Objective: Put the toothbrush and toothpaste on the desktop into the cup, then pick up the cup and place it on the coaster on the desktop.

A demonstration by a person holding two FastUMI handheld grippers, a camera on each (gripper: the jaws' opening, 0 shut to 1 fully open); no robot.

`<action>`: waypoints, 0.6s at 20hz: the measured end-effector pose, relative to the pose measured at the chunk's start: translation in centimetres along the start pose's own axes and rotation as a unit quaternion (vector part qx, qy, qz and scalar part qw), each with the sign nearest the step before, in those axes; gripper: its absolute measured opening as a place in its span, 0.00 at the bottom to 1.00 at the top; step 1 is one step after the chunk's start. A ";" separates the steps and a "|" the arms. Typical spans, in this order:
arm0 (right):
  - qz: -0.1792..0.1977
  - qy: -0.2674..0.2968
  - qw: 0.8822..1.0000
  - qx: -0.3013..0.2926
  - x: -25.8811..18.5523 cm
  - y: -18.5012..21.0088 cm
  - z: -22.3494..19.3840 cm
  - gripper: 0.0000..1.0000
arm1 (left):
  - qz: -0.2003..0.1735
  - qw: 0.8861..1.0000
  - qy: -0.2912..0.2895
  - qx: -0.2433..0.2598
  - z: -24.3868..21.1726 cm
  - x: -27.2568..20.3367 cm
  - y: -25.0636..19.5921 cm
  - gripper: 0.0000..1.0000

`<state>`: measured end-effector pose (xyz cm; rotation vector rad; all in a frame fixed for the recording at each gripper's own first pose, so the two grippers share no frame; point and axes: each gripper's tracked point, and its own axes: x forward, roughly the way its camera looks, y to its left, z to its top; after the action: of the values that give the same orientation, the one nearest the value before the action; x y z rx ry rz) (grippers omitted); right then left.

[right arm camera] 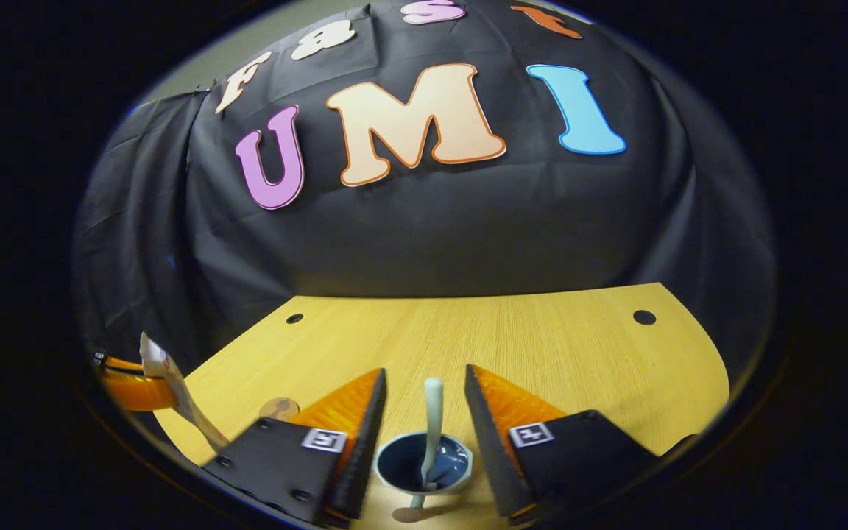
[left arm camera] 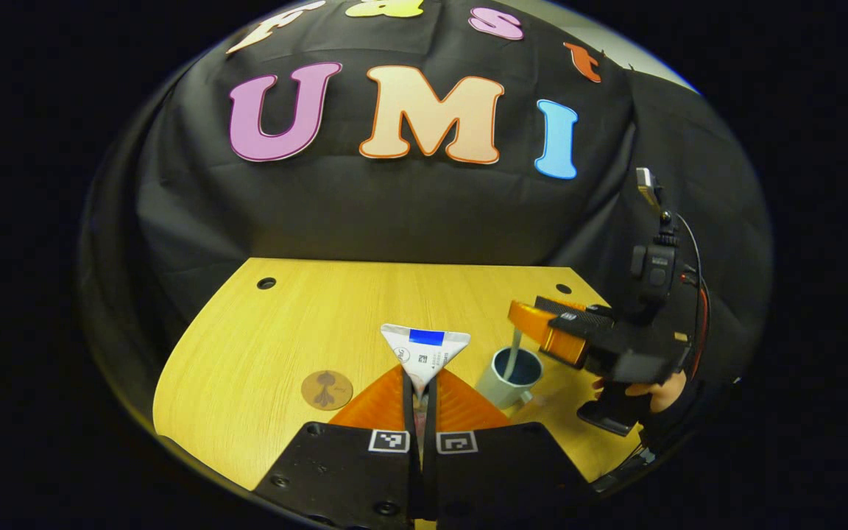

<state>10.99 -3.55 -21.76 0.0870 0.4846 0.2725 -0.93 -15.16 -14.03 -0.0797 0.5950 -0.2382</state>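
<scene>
My left gripper is shut on a white toothpaste tube with a blue band, held upright above the wooden desk. Just to its right stands a grey cup with a dark inside. A pale toothbrush leans in it. The right gripper hovers over that cup, held by a hand. In the right gripper view, my right gripper is open above the cup. The toothbrush stands free between the fingers. The left gripper with the toothpaste is at far left.
A small round brown coaster lies flat on the desk left of my left gripper, also seen as the coaster in the right gripper view. The desk has small cable holes near its back corners. Black cloth walls the back.
</scene>
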 end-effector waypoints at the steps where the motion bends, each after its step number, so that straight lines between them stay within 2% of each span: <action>1: -0.005 0.006 1.000 -0.008 -0.5 -0.6 -0.7 0.79 | -0.005 1.000 -0.002 0.001 0.3 0.2 -0.6 0.00; 2: -0.009 0.008 1.000 -0.014 -1.4 -1.0 -1.1 1.00 | -0.011 1.000 -0.004 0.001 0.6 0.5 -1.3 0.00; 5: -0.015 0.024 0.999 -0.019 -3.8 -2.5 -3.4 0.96 | -0.027 1.000 -0.014 0.004 1.8 1.9 -3.1 0.00; 6: -0.019 0.031 0.999 -0.017 -4.6 -3.1 -4.0 0.99 | -0.033 0.999 -0.017 0.004 2.2 2.4 -3.9 0.00; 9: -0.031 0.050 0.998 -0.004 -6.6 -4.9 -6.1 0.96 | -0.052 0.998 -0.028 -0.002 3.3 4.1 -5.9 0.00; 10: -0.036 0.056 0.998 -0.002 -7.2 -5.5 -6.6 0.99 | -0.056 0.998 -0.029 -0.004 3.4 4.6 -6.5 0.00; 11: -0.040 0.060 0.997 0.000 -7.6 -5.9 -6.9 0.96 | -0.063 0.997 -0.032 -0.006 3.7 5.1 -7.2 0.00; 12: -0.044 0.062 0.997 0.000 -8.0 -6.4 -7.1 0.99 | -0.072 0.997 -0.035 -0.010 3.9 5.5 -7.9 0.00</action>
<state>2.32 -11.77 -25.36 0.0491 0.6102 0.1918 4.12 -24.17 -12.72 -0.1492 0.5216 -0.3673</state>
